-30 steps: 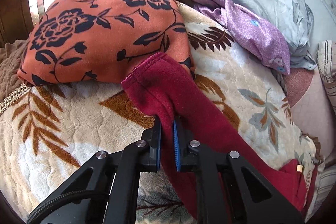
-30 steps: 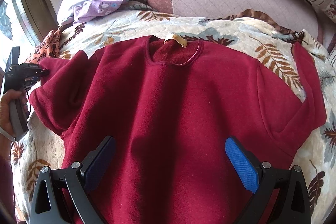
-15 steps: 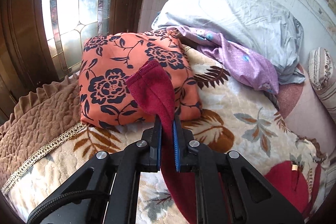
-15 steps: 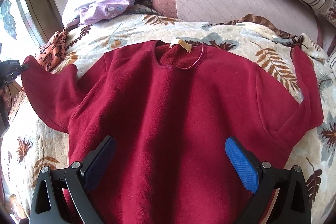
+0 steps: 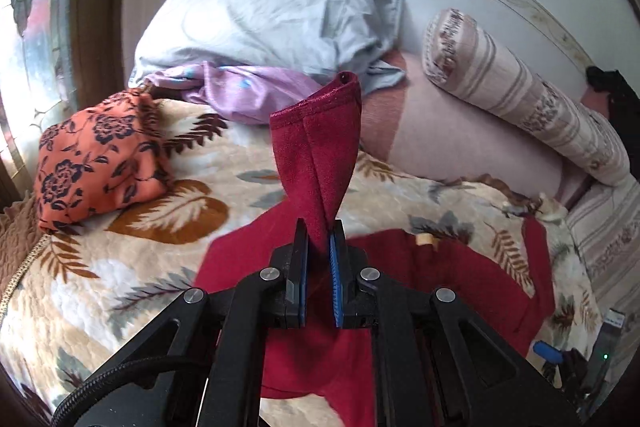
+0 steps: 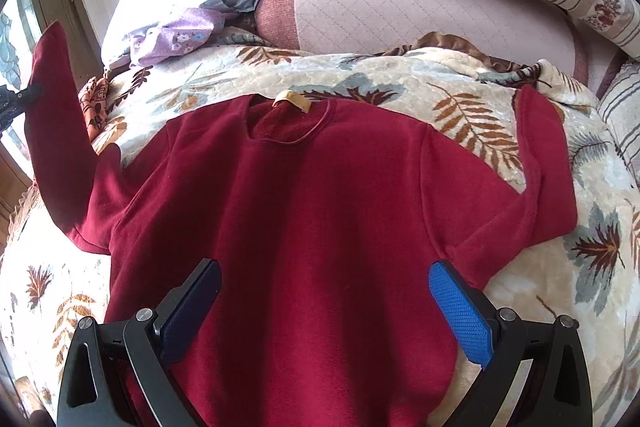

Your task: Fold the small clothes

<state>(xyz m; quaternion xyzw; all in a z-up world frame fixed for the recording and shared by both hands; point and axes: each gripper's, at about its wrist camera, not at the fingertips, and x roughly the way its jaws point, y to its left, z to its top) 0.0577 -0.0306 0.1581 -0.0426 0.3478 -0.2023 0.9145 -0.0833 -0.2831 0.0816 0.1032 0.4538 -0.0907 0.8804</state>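
Both grippers: black frames, silver screws, blue textured pads (image 6: 460,311) (braided black cable (image 5: 120,379) on L).

You are in a home bedroom: a bed (image 6: 500,115) with leaf-patterned blanket, a grey pillow (image 5: 272,15) by the stained-glass window (image 5: 36,7) behind it.

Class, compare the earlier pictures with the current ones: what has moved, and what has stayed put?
The left hand-held gripper, shut on the sleeve, has lifted it up off the blanket and swung it toward the sweater. The right hand-held gripper stays open over the unmoved body.
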